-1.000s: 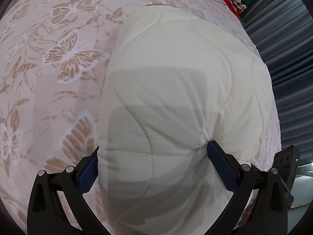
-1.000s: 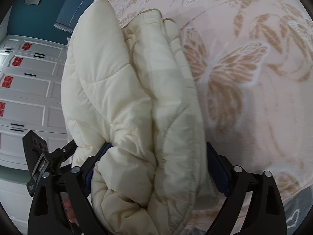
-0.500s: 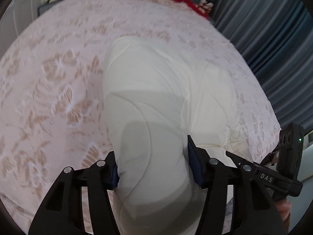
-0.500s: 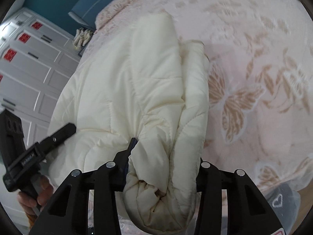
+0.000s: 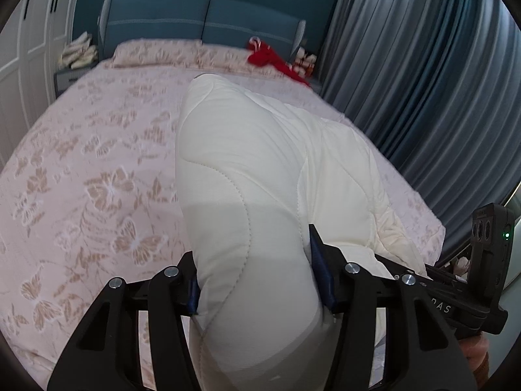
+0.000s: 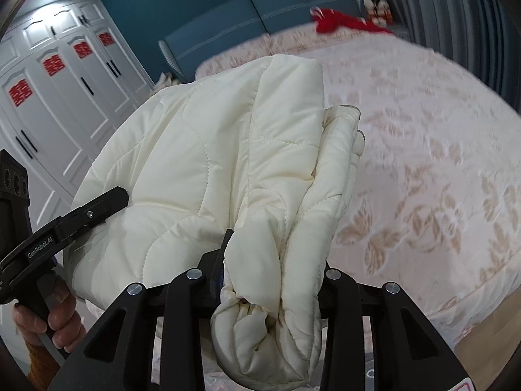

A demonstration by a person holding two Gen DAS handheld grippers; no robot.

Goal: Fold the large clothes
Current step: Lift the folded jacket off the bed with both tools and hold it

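A cream quilted padded jacket (image 5: 260, 163) is folded into a thick bundle and lifted off the pink butterfly-print bed (image 5: 97, 163). My left gripper (image 5: 257, 280) is shut on one end of the bundle. My right gripper (image 6: 273, 260) is shut on the other end, where a gathered sleeve cuff (image 6: 257, 312) bulges toward the camera. The jacket (image 6: 202, 163) also fills the right wrist view. The other gripper shows at the edge of each view, at the right in the left wrist view (image 5: 462, 296) and at the left in the right wrist view (image 6: 65, 224).
The bed (image 6: 439, 179) has a blue headboard (image 5: 202, 22). A red garment (image 5: 270, 60) lies near the pillows. Grey curtains (image 5: 423, 81) hang along the right side. White wardrobes (image 6: 58, 97) stand on the left. A nightstand with folded cloth (image 5: 76, 55) sits by the headboard.
Both grippers closed tighter on the jacket and lifted it off the bed. Both cameras tilted up, bringing the headboard, curtains and wardrobes into view.
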